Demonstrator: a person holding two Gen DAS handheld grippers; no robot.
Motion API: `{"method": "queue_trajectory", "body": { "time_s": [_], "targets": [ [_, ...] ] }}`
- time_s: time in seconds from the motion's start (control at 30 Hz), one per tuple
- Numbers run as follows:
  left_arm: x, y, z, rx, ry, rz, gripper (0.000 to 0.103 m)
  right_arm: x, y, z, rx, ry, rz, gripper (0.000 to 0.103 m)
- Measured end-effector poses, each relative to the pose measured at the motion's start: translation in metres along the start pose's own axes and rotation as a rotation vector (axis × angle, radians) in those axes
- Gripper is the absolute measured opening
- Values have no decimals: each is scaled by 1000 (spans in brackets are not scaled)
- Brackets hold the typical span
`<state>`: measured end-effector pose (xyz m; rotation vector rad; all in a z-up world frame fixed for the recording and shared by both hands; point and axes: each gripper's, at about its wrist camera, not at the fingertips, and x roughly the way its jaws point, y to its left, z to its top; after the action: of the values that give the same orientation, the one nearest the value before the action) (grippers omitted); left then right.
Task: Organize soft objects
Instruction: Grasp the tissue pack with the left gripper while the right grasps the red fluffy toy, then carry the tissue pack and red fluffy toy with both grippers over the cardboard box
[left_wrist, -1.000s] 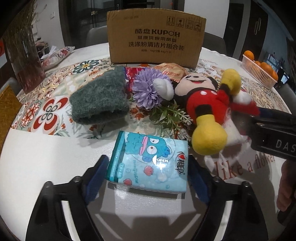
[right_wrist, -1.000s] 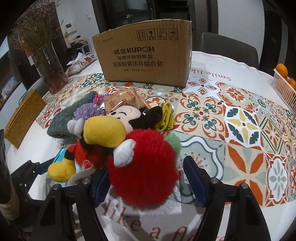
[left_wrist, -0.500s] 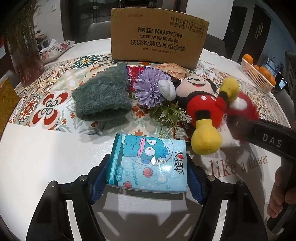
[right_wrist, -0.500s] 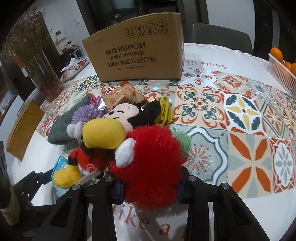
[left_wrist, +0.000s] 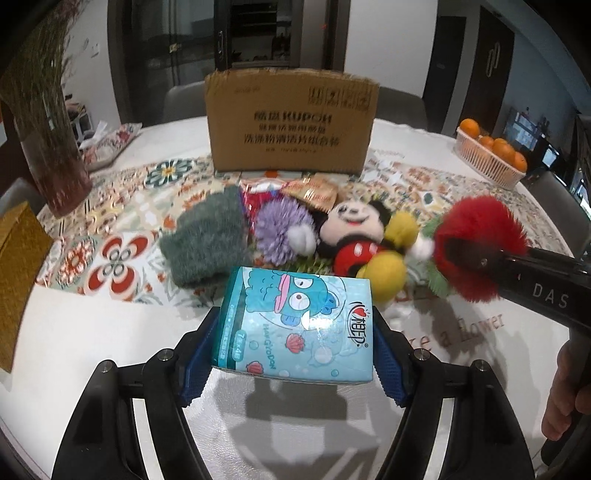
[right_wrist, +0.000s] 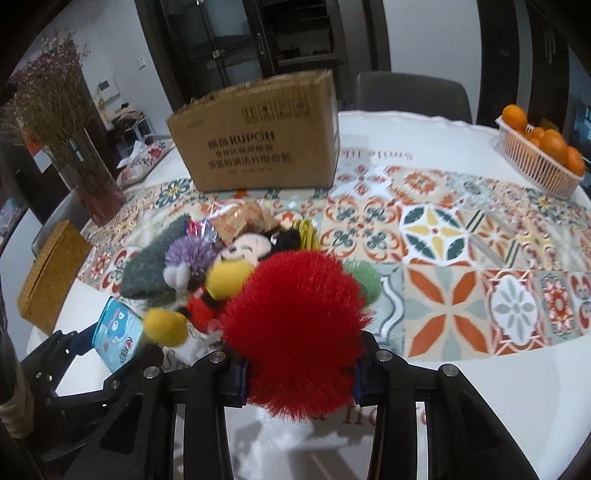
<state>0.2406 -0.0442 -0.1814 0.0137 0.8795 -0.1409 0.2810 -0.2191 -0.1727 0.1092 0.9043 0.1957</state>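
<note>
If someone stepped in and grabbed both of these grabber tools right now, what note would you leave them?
Left gripper: shut on the tissue pack, lifted off the table.
Right gripper: shut on the red pompom, also raised.
Cardboard box stands behind the pile.
Still on the table: mouse doll, purple flower, green cloth, snack packets.
I cannot see whether anything is in the box.

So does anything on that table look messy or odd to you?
Mostly the heap: the Mickey Mouse plush doll lies tumbled among a purple artificial flower, a fuzzy grey-green cloth and crinkled snack packets. The brown cardboard box has a ragged top edge. Nothing looks spilled.
</note>
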Motion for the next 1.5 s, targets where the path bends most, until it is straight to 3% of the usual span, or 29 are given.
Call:
{"method": "queue_trajectory", "body": {
  "time_s": [0.53, 0.93, 1.3, 1.5],
  "targets": [
    [-51, 5, 50, 31, -117, -24, 74, -53, 20, 33, 28, -109, 24, 40],
    [-73, 31, 91, 5, -145, -46, 74, -70, 48, 70, 33, -185, 47, 40],
    [-91, 53, 143, 28, -295, -47, 74, -78, 70, 115, 34, -282, 44, 40],
    [-85, 62, 168, 35, -325, -56, 74, -75, 74, 141, 56, -313, 43, 40]
  ]
}}
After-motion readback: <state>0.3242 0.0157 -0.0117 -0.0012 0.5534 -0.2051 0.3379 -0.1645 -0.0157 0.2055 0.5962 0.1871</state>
